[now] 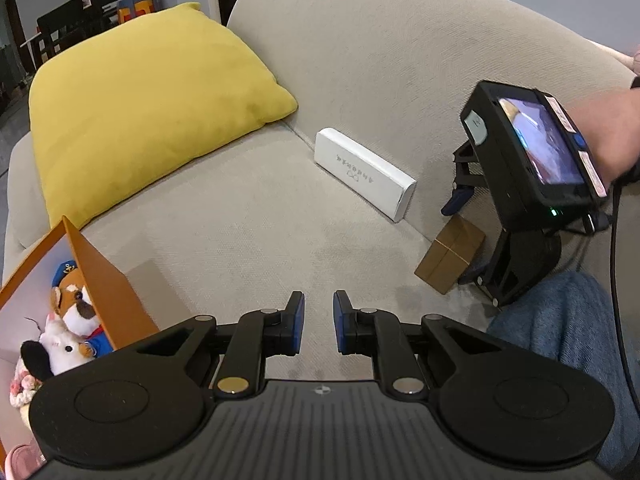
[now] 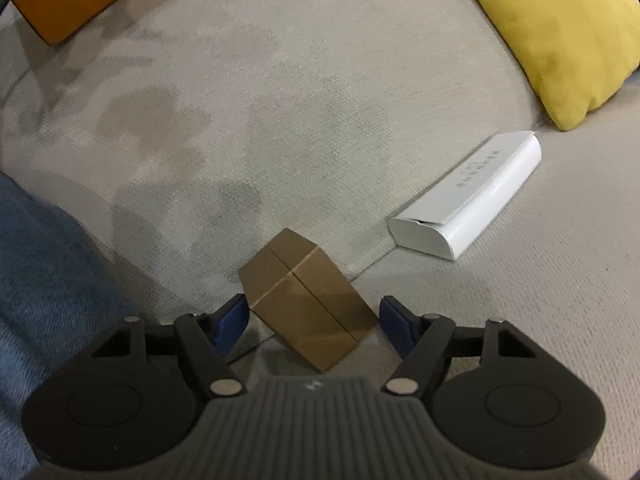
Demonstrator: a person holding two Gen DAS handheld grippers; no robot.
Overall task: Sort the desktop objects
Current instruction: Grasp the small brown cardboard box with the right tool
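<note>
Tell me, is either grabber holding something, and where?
Nothing is held. The right gripper is open around the brown box, pads not pressing it. The left gripper is nearly closed, empty.

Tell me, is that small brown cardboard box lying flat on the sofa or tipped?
Tipped. The small brown cardboard box leans against the beige sofa backrest at the seat crease, one edge down, its faces slanted.

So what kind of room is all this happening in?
Most likely a home living room: the work happens on a beige fabric sofa with a yellow cushion, and dark dining chairs stand in the background.
</note>
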